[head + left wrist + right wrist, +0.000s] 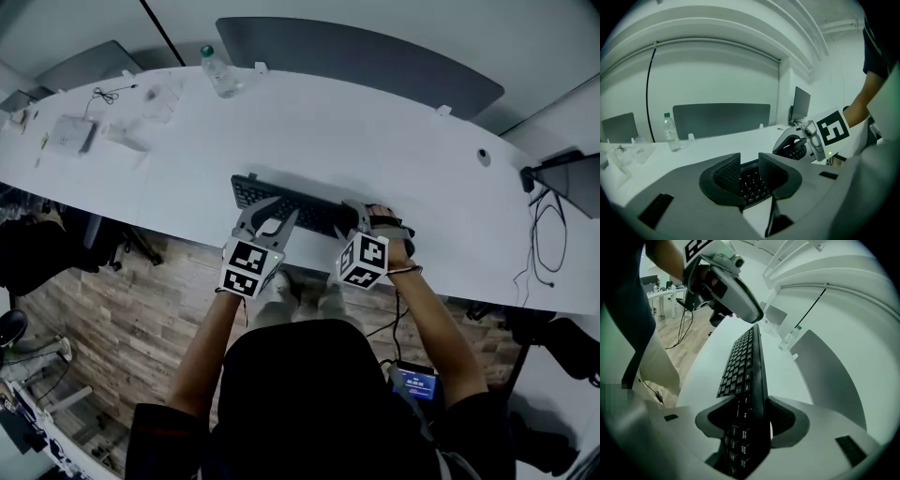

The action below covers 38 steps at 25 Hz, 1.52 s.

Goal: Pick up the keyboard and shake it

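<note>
A black keyboard (291,204) lies along the front edge of the white desk (394,150). My right gripper (361,217) is at the keyboard's right end. In the right gripper view the keyboard (745,362) runs edge-on between the jaws of this gripper (747,411), which are shut on it across its thickness. My left gripper (272,214) hangs over the keyboard's left half. In the left gripper view its jaws (749,168) stand a little apart, with keys (751,183) showing in the gap and no pad pressing on them. The right gripper (794,145) shows there at the right.
A clear water bottle (220,73) stands at the back of the desk, in front of a grey divider panel (375,56). A white box (70,134) and cables lie at the far left. A dark monitor (572,178) stands at the right. The desk's front edge is right under my hands.
</note>
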Tool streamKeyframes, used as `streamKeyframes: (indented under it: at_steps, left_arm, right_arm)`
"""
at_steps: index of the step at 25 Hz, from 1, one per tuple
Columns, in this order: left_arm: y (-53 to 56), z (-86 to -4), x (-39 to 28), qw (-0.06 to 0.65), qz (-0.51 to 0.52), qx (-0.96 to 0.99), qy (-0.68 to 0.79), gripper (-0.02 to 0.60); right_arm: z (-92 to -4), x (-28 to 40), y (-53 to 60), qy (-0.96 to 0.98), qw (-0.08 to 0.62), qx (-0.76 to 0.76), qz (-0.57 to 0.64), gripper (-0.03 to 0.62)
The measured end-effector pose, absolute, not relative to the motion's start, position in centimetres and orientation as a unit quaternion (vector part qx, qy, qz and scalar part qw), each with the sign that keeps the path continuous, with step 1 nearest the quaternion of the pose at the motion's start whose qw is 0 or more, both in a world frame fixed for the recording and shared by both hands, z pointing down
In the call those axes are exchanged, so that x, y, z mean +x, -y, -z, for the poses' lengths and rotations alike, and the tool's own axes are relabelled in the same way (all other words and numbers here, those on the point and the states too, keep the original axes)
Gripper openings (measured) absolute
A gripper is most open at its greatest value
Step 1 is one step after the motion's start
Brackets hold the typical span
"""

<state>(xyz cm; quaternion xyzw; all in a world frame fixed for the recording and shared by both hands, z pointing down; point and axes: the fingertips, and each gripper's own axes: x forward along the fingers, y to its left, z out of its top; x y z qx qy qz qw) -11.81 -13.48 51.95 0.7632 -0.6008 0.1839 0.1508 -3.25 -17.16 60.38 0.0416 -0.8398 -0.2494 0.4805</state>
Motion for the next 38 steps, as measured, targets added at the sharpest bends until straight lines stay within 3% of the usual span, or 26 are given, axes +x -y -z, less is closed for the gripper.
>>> streamKeyframes:
  at_steps: [12, 21, 25, 38]
  left_arm:
    - [15.8, -53.2, -9.7, 0.009, -0.363, 0.816, 0.449, 0.265]
    - [15.8, -57.0, -8.4, -0.032, -0.482, 0.823, 0.299, 0.279]
    - [15.2, -58.7, -7.9, -0.006, -0.504, 0.828, 0.246, 0.295]
    - [14.3, -60.8, -7.6, -0.025, -0.568, 0.807, 0.163, 0.298]
  right_arm:
    - [-60.1, -3.1, 16.3, 0.829, 0.478, 0.072, 0.280, 0.221]
    - [-60.1, -3.3, 16.2, 0.825, 0.480, 0.084, 0.287, 0.222]
    - [-60.1, -3.2, 16.3, 0.823, 0.481, 0.087, 0.290, 0.222]
    - [-59.7, -3.5, 15.2, 0.820, 0.471, 0.098, 0.310, 0.222]
